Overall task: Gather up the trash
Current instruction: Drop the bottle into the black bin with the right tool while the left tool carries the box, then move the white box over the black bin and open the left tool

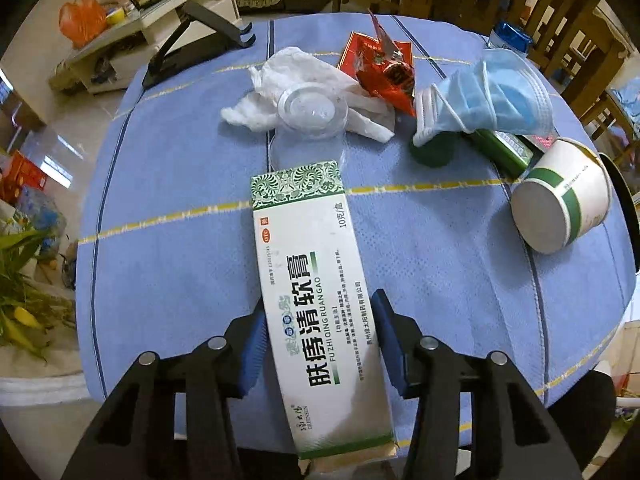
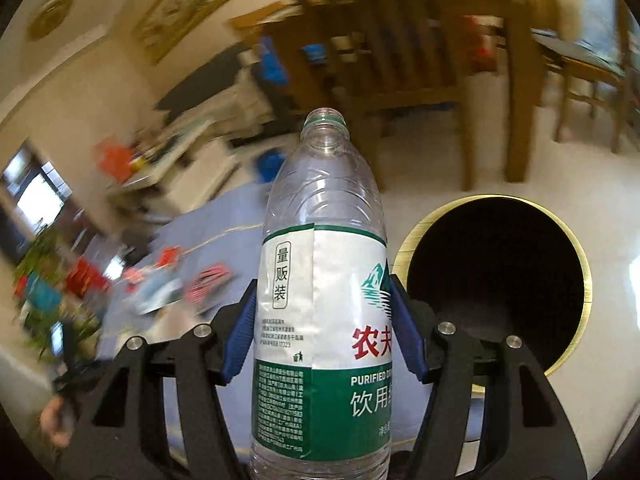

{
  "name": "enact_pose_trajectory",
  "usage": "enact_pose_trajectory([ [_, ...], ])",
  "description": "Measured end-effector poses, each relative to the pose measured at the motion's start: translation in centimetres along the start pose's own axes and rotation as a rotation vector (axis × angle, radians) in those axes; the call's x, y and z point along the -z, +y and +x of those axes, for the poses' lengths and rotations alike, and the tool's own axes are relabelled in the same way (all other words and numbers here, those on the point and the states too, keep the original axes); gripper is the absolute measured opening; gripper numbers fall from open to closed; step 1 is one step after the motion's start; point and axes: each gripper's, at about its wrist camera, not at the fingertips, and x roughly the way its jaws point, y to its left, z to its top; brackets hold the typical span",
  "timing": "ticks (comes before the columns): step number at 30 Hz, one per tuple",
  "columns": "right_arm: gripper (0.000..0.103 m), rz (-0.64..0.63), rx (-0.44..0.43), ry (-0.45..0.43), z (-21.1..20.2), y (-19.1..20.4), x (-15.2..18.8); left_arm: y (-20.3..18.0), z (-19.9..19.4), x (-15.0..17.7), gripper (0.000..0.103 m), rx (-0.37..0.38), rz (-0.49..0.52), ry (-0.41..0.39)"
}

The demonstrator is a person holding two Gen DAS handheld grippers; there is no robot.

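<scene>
Clear ribbed bottle (image 2: 320, 280) clamped; bin (image 2: 496, 276) probably round.

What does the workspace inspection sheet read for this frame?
Surface: round table under a blue striped cloth.
Job's things: ointment box; empty uncapped water bottle; black bin on the floor.
Clutter: tissue, clear lid, red wrapper, face mask, tipped paper cup, green box.
Grippers: left claw astride the ointment box, contact on one side unclear; right claw clamps the bottle beside the bin.
Cables: nothing seen.
Surroundings: wooden chairs, plants, tiled floor.
</scene>
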Motion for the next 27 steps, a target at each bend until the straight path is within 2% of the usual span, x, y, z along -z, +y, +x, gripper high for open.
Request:
enact_pose_trajectory([
  [7,0.061,0.121,0.216,0.030,3.9,-9.5,-1.2,-2.7,-3.8,0.4,0.048,0.032,0.033,-0.085],
  [12,0.063,0.113,0.308,0.110,7.6,-11.2,-1.4,-5.6,-6.6,0.5,0.048,0.081,0.097,-0.128],
  [13,0.067,0.101,0.342,0.124,8.3,-11.1,-1.3,-6.3,-7.0,0.3,0.048,0.090,0.112,-0.135],
  [14,0.085,0.099,0.360,0.125,8.3,-11.3,-1.2,-7.1,-7.7,0.4,0.048,0.102,0.132,-0.143],
  [15,0.095,0.100,0.380,0.095,7.7,-11.3,-1.0,-7.9,-8.1,0.2,0.048,0.111,0.151,-0.151],
  [18,0.097,0.109,0.367,-0.012,4.9,-11.1,0.0,-11.0,-9.3,-0.5,0.048,0.123,0.224,-0.177],
  [21,0.097,0.107,0.341,0.000,4.7,-11.3,-0.2,-14.4,-9.9,-1.7,0.048,0.138,0.280,-0.194],
  [22,0.097,0.109,0.351,-0.007,4.3,-11.2,-0.2,-15.5,-10.1,-2.0,0.048,0.149,0.299,-0.202],
  [24,0.097,0.138,0.314,-0.044,2.8,-11.5,0.2,-18.0,-10.1,-2.8,0.048,0.173,0.334,-0.225],
  [27,0.097,0.163,0.290,-0.074,1.4,-12.2,1.1,-21.5,-9.4,-4.2,0.048,0.228,0.362,-0.219],
])
